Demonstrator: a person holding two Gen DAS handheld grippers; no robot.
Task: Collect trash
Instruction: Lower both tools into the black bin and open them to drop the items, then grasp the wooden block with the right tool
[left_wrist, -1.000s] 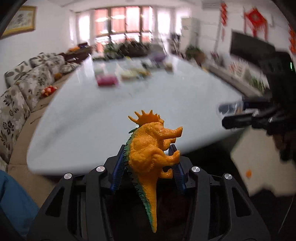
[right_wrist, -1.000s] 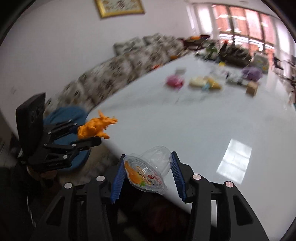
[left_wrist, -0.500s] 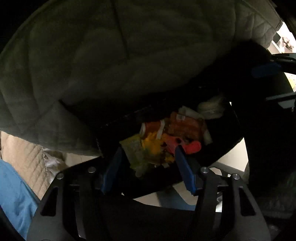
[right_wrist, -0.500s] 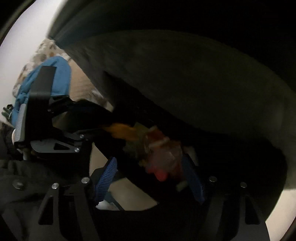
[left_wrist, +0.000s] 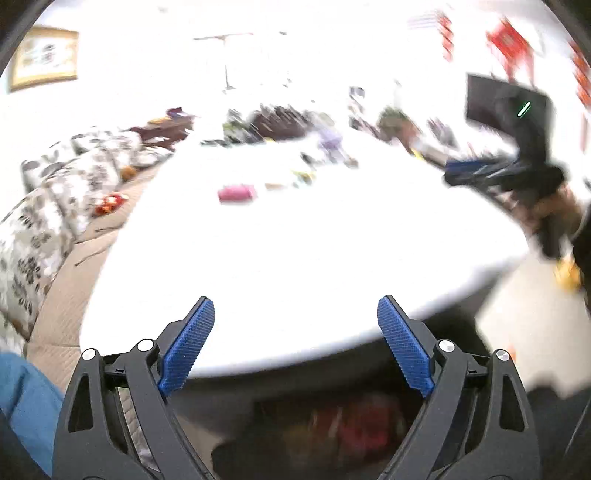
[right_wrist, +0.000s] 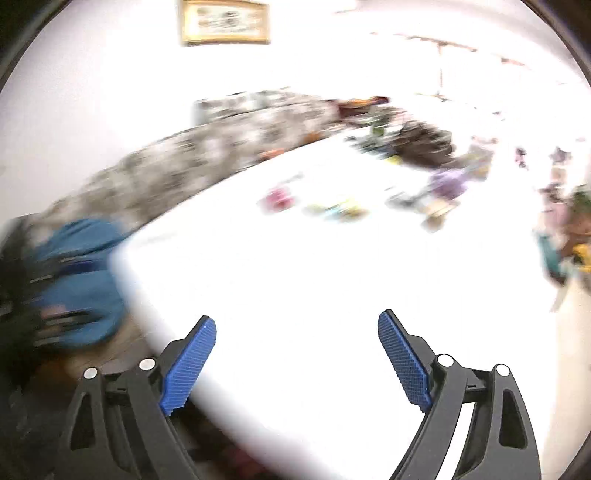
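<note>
Left wrist view: left tool (left_wrist: 295, 314) empty, jaws opening over near table (left_wrist: 295, 240) edge, blurred trash (left_wrist: 354, 424) heaped below, pink item (left_wrist: 236, 193) far; right wrist view: right tool (right_wrist: 296, 330) empty, jaws opening, table litter (right_wrist: 341, 210) far.

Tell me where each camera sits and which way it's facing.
Left wrist: rides the left gripper, aimed across the white table at the sofa; its fingers are opening, empty.
Right wrist: rides the right gripper, same table; fingers opening, empty.
Shared: table, pink item, wall picture.
</note>
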